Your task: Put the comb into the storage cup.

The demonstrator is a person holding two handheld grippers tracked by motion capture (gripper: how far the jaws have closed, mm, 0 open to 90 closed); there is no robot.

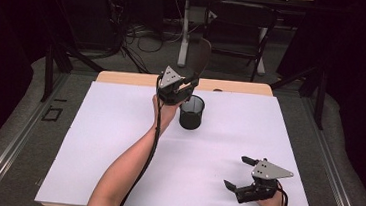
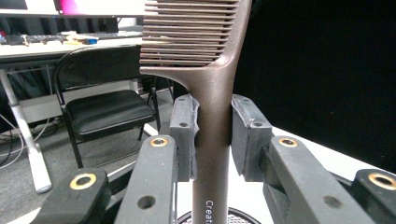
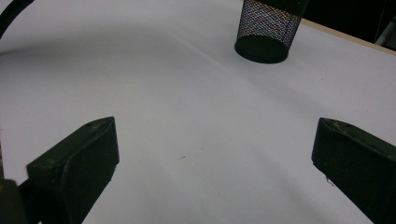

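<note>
Risk, as judged: comb [image 2: 212, 93] is pinched low on its handle by the left gripper [image 2: 212, 135], w/ the toothed head riding high above the pads, so a top-heavy swing or a tilt at the wrist could let it pivot in the grip; if lowered off-centre, the handle end could catch the rim of the mesh cup [image 1: 191, 112] and tip it, since the cup looks light. Left jaws are closed tight on the comb handle, approx. upright, held just above and beside the cup at the far middle of the counter [image 1: 117, 142]. Right gripper [image 1: 245, 174] rests near the front right edge, jaws wide, nothing between them. Comb: dark brown, matte, speckled finish, wide straight teeth, slim handle w/ pale lettering partly visible near the bottom.
</note>
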